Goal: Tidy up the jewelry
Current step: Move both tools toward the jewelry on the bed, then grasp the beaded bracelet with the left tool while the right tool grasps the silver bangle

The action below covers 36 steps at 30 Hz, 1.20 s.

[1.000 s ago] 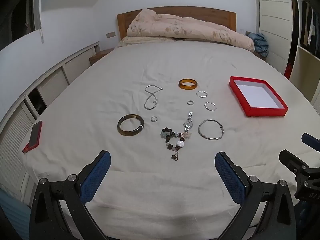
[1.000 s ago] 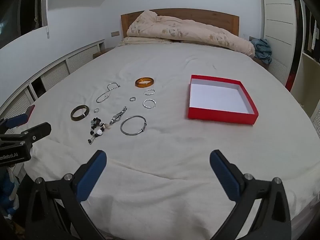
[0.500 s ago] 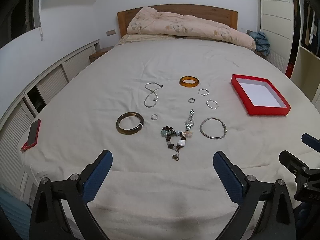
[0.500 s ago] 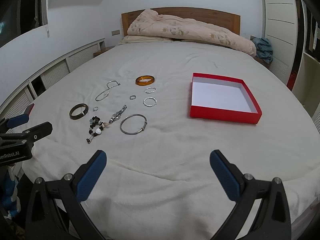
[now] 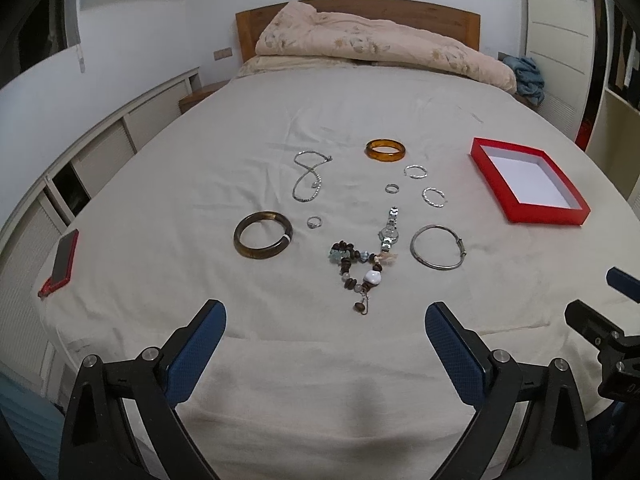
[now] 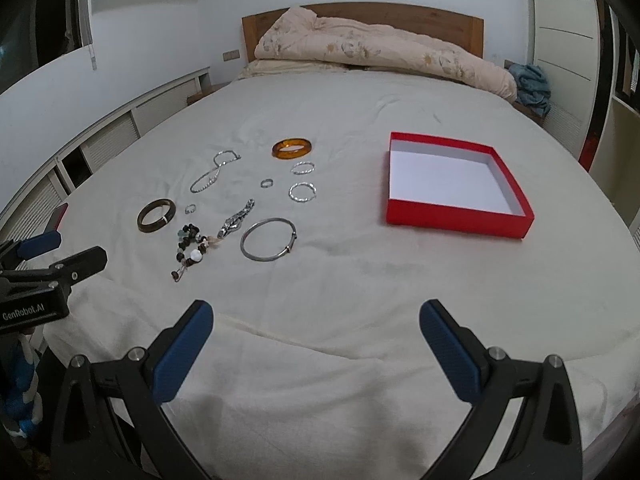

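While both claws hang over the near edge of the bed (image 5: 160, 184), nothing is between their blue pads. The left claw (image 5: 325, 338) is spread wide and released, and the right claw (image 6: 316, 338) is likewise spread and holds nothing; each shows at the side of the other's view.

All the jewelry lies loose on the cream sheet, toward the middle of the bed. Nearest the foot edge is a bead bracelet (image 5: 355, 266) of dark and pale beads with a white stone. A watch (image 5: 389, 233) lies just beyond it, its lower end touching the beads. Beside the watch, toward the right edge, sits a thin silver bangle (image 5: 438, 247). Toward the left edge lies a thick dark bangle (image 5: 263, 235), with a small ring (image 5: 314, 222) near it. Farther up the bed are a silver chain (image 5: 309, 175), looped on itself, and an amber bangle (image 5: 385, 151). Between the amber bangle and the thin one lie two twisted silver hoops (image 5: 415, 171) (image 5: 434, 197) and another small ring (image 5: 392, 188).

A red box (image 6: 458, 216) with a white inside stands open and empty toward the right edge, well apart from the jewelry. A phone (image 5: 62, 258) in a red case rests at the left edge. A rumpled quilt (image 5: 380, 50) is heaped at the headboard (image 5: 440, 20).
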Available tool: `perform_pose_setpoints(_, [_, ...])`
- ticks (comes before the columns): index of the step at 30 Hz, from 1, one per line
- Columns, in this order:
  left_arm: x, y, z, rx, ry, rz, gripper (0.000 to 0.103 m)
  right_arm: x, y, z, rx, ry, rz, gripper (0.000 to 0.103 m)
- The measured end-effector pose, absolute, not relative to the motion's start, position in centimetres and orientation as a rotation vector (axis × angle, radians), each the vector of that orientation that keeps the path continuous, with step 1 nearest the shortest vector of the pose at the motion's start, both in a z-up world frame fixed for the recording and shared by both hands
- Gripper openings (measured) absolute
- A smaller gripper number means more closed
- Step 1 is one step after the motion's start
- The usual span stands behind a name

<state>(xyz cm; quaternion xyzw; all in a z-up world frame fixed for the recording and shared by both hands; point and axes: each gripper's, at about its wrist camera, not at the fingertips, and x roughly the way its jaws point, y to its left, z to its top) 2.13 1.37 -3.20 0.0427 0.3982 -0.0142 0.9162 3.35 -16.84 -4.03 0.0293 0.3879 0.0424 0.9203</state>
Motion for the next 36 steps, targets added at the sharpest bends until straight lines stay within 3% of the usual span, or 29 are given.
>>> perform_pose_setpoints(31, [11.3,0.6,-9.5,0.084,1.001,-0.15,0.087,10.9,-16.7,-7.2,0.107,0.924,0.199,0.099])
perform_pose_setpoints(34, [12.1,0.3,-10.7,0.094,1.029,-0.148,0.082,11.9,-16.6,-7.9,0.124,0.952,0.225,0.087])
perform_pose_setpoints(36, [12.7,0.2,-11.4,0.095,1.043,-0.143,0.08,12.6,-16.5,-8.4,0.138,0.971,0.24,0.072])
